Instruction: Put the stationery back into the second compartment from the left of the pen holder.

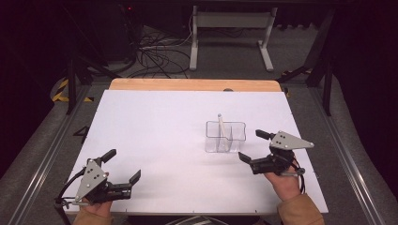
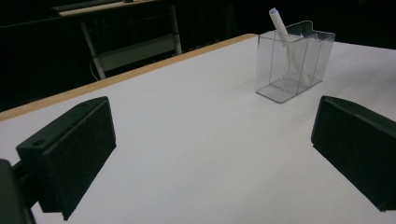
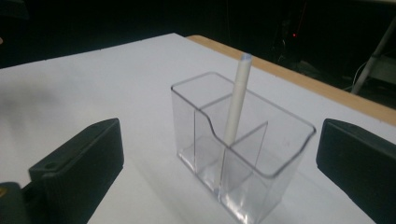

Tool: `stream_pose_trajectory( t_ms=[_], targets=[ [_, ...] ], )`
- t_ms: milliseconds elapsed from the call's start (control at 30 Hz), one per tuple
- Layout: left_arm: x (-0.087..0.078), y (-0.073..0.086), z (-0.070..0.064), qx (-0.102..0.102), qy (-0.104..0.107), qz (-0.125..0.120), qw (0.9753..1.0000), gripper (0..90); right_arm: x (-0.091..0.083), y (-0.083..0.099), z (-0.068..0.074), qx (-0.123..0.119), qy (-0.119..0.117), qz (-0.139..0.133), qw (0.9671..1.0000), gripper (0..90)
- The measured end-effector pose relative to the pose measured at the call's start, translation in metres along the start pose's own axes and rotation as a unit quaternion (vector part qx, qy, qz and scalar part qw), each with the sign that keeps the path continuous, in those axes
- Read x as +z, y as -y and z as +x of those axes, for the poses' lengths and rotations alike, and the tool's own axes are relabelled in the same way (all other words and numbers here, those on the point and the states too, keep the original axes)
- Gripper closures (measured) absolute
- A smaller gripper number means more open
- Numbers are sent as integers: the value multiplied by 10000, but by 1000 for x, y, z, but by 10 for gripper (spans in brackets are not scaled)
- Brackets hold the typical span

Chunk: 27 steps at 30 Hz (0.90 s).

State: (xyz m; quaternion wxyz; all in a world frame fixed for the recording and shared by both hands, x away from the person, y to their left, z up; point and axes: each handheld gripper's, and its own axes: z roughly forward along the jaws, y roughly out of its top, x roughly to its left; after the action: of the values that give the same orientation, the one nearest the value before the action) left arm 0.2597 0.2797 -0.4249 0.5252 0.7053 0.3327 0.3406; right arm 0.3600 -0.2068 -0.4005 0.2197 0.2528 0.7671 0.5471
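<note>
Near the table's [image 1: 141,122] middle stands a clear divided holder [image 1: 225,137] with a white pen [image 1: 220,123] upright inside (its lower end blurred). Left tool [image 1: 123,165] and right tool [image 1: 257,145] both gape, empty.

A clear plastic organizer [image 1: 225,137] with inner dividers is set upright on the white table, a bit right of center. A white pen [image 1: 220,123] is stood inside it, tilted, its tip poking above the rim.
</note>
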Motion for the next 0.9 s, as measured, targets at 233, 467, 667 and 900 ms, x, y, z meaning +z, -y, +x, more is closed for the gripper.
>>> stream_pose_trajectory(
  t_ms=[233,467,667,900],
  targets=[
    [0,0,0,3,7,12,10000,6,-13,29,-5,177,44,75,9998,13],
    [0,1,0,-5,24,32,10000,6,-22,49,-7,282,35,159,9995,9],
    [0,2,0,-48,29,45,10000,6,-30,72,-12,431,166,284,9985,6],
    [-1,2,1,0,20,72,10000,6,-36,89,-15,582,110,463,9972,3]
  ],
)
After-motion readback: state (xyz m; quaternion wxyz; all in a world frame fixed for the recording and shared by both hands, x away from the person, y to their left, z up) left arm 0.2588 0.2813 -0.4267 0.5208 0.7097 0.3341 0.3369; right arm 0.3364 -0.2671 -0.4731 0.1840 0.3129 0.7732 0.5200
